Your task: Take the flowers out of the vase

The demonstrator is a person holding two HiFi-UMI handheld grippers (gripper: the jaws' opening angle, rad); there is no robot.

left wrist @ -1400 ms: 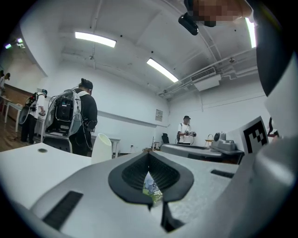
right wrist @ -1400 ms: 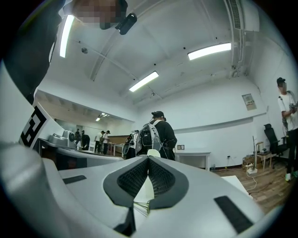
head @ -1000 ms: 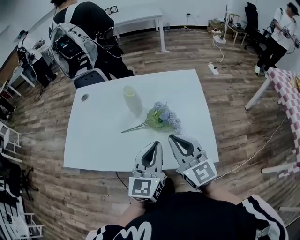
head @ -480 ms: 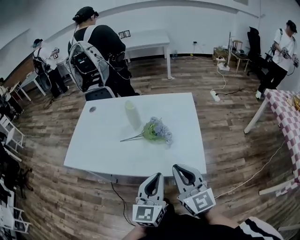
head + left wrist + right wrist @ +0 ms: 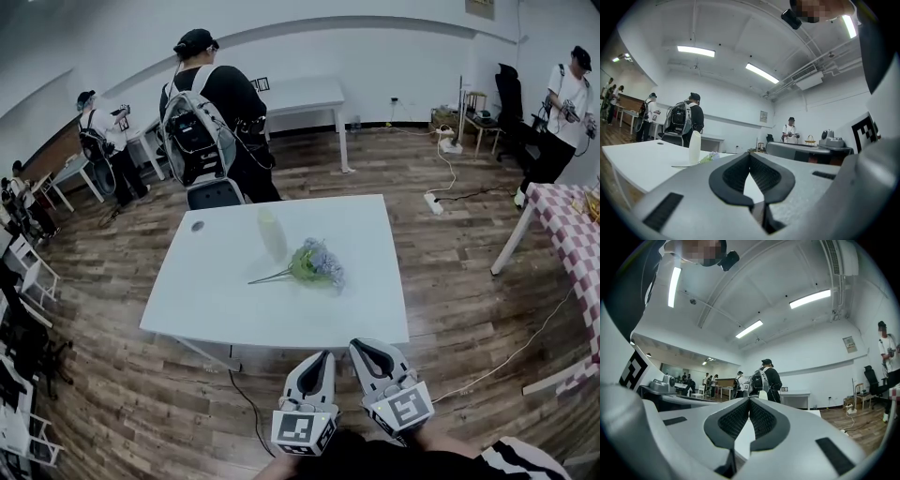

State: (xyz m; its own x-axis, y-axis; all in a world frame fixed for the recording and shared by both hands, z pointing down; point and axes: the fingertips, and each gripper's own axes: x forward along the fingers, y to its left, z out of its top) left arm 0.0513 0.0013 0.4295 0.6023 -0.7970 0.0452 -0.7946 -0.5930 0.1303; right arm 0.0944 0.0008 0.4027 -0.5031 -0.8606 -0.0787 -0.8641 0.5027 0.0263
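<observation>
Head view: left gripper (image 5: 325, 355) and right gripper (image 5: 357, 343), fingers (image 5: 296, 382) closed, empty; flowers (image 5: 314, 264) beside vase (image 5: 272, 234).

My left gripper (image 5: 322, 356) and right gripper (image 5: 360, 345) hang side by side over the wooden floor (image 5: 141, 412), just short of the white table (image 5: 234, 309), tips together, empty. On it the flowers (image 5: 317, 264) lie beside the upright vase (image 5: 272, 234), stems pointing left. A person with a backpack (image 5: 211, 122) stands beyond.
</observation>
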